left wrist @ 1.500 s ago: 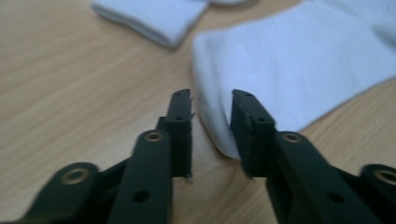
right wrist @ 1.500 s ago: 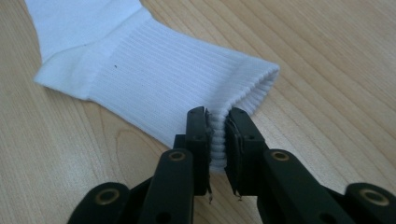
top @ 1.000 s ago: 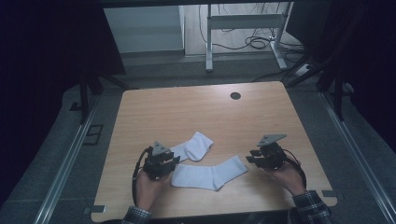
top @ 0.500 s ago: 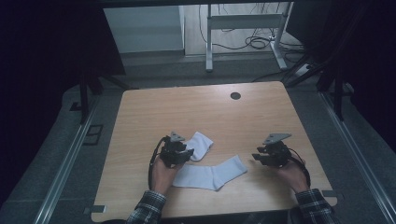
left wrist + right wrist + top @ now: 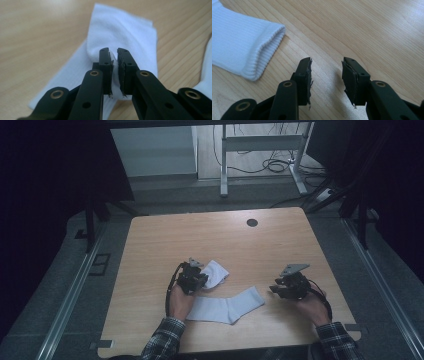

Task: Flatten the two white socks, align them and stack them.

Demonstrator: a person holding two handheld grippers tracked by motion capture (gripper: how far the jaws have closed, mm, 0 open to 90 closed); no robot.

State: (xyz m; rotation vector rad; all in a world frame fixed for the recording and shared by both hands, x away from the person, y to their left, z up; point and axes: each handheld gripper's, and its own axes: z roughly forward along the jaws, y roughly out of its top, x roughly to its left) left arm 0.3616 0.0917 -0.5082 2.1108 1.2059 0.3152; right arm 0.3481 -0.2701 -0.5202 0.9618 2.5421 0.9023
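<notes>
At the near edge of the table [image 5: 150, 240] the person's two hands come in — the left gripper [image 5: 200, 281] at about 7 o'clock of the tabletop, the right gripper [image 5: 278, 289] at about 5 o'clock. Between them lies the near sock [image 5: 227, 304], flat, its ribbed cuff [image 5: 265, 53] pointing toward the right gripper but apart from it. The right gripper's jaws stand partly open over bare wood, holding nothing. Just beyond, toward the table's middle, the far sock [image 5: 122, 37] is pinched at a raised fold: the left gripper's jaws have just been closing and now squeeze that white cloth.

The bite looks thin — a lift could let the fold slip out, or drag the sock over its neighbour.

Count: two socks, two grippers, one table, one dark hole [image 5: 252, 222] at 12 o'clock.
</notes>
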